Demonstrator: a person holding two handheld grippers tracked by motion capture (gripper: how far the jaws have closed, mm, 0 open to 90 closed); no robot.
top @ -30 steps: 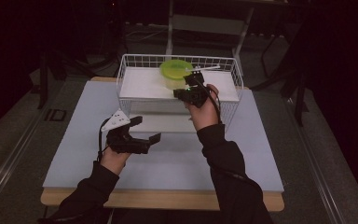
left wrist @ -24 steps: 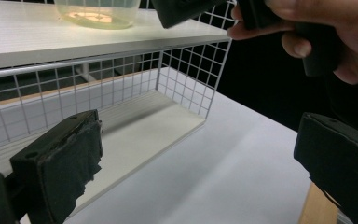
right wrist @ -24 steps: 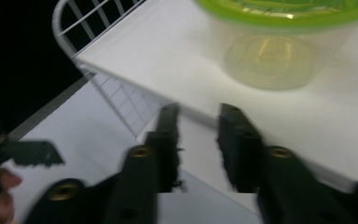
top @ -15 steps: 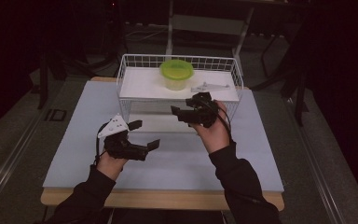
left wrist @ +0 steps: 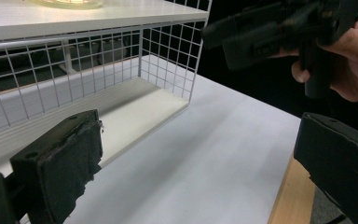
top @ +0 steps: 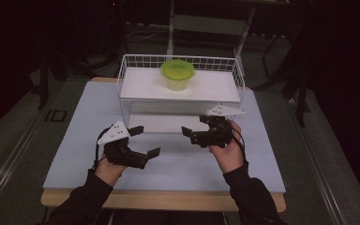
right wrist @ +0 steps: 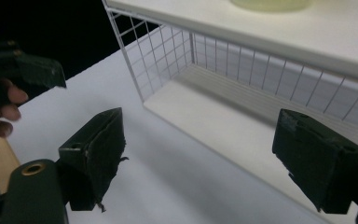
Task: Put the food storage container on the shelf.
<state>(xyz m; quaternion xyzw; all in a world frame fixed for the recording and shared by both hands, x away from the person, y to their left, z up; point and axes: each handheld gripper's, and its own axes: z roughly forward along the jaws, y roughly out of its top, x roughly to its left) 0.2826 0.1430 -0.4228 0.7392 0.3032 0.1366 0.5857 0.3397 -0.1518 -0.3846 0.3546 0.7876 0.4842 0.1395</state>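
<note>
A pale tub with a green lid (top: 177, 74) stands on the top shelf of a white wire rack (top: 130, 79); its base shows in the left gripper view (left wrist: 70, 3) and the right gripper view (right wrist: 270, 3). My left gripper (top: 146, 140) hovers over the table in front of the rack's left end, open and empty (left wrist: 196, 163). My right gripper (top: 193, 125) is held in front of the rack's middle, pointing left, also open with nothing between its jaws (right wrist: 205, 158). Both are well apart from the tub.
The rack's lower shelf (right wrist: 223, 116) is bare. The grey-white table top (top: 183, 164) stretches around both hands, with its wooden front edge (top: 168, 199) near the person. The other gripper (left wrist: 279, 28) hangs close by at the upper right of the left gripper view.
My right gripper has drawn back from beside the tub on the top shelf, down and toward the person. The tub stays on the shelf. My left gripper shifted slightly nearer the person.
</note>
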